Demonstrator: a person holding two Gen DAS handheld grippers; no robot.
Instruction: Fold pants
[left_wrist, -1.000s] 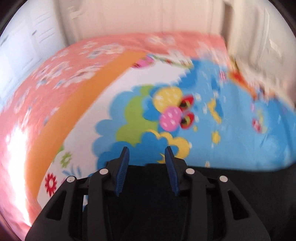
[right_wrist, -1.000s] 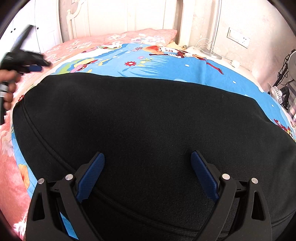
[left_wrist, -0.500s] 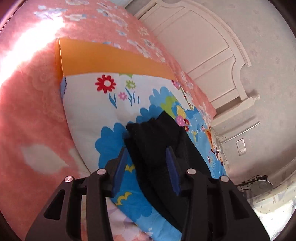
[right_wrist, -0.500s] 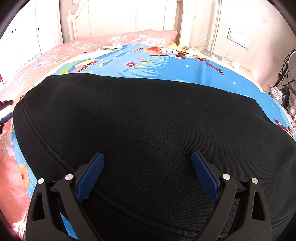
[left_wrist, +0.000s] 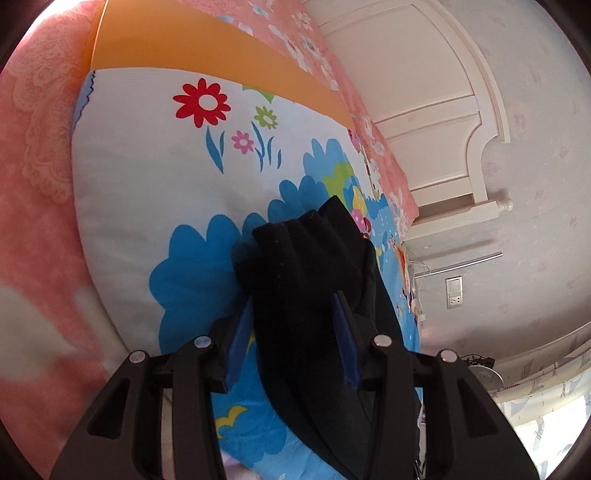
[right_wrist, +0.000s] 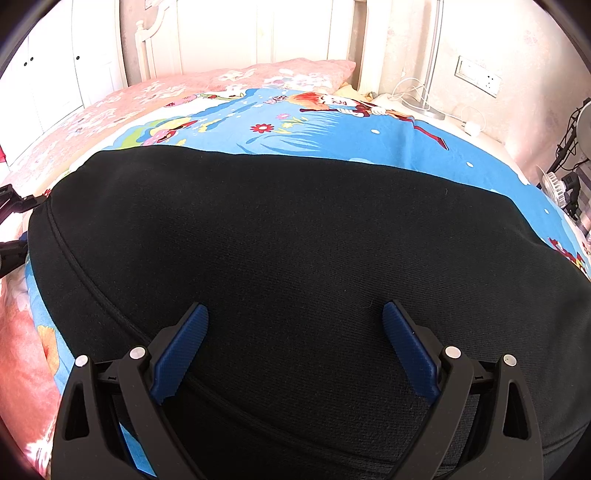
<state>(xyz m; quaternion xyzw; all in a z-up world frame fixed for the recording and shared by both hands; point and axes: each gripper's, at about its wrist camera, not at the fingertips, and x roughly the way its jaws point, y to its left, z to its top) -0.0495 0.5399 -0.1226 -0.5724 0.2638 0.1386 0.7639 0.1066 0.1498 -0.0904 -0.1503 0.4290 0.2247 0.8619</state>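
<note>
Across the near part of the bed lie the black pants (right_wrist: 295, 240), spread flat on a blue cartoon-print quilt (right_wrist: 332, 136) that covers a pink bedspread (right_wrist: 122, 99). Right tongs (right_wrist: 295, 332) hover just above the middle of the dark cloth, blue pads (right_wrist: 181, 347) spread wide with nothing clasped between them; whether their tips touch the fabric cannot be told. At the far left edge of the pants, the left tongs (left_wrist: 293, 325) sit with a bunched, gathered corner of the same pants (left_wrist: 306, 266) between their pads (left_wrist: 238, 339). The cloth fills the gap from pad to pad and looks pinched, so these tongs are clenched on the pants. Beyond that corner the quilt shows a white panel with a red flower (left_wrist: 201, 105) and an orange band (left_wrist: 192, 48). A white headboard (left_wrist: 436, 110) stands at the far end of the bed.
</note>
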